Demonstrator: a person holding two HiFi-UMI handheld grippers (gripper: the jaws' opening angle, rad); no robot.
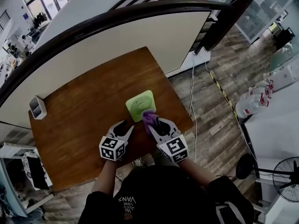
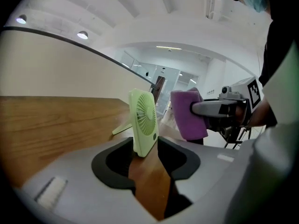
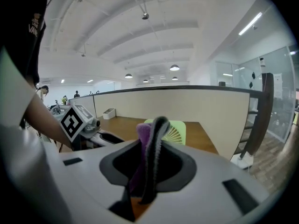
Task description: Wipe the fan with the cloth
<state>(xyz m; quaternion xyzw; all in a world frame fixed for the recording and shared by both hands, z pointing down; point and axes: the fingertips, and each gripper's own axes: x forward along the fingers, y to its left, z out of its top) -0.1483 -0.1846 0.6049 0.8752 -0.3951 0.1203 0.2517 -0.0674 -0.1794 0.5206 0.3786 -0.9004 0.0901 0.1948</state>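
A small green fan [image 1: 140, 105] stands upright on its kickstand on the wooden table [image 1: 84, 106], near the right edge. My right gripper [image 1: 156, 123] is shut on a purple cloth [image 1: 149, 118], and the cloth sits against the fan's near lower corner. In the right gripper view the cloth [image 3: 142, 134] is pinched between the jaws, with the fan [image 3: 175, 130] just behind it. My left gripper [image 1: 125, 126] is open and holds nothing, just left of the fan. The left gripper view has the fan [image 2: 144, 122] ahead, past the jaws, and the cloth [image 2: 187, 113] to its right.
A white box [image 1: 37, 107] stands at the table's far left corner. A cream partition with a dark rail [image 1: 140, 13] runs behind the table. The table's right edge drops to a wood floor with cables. A floor fan [image 1: 287, 178] stands at bottom right.
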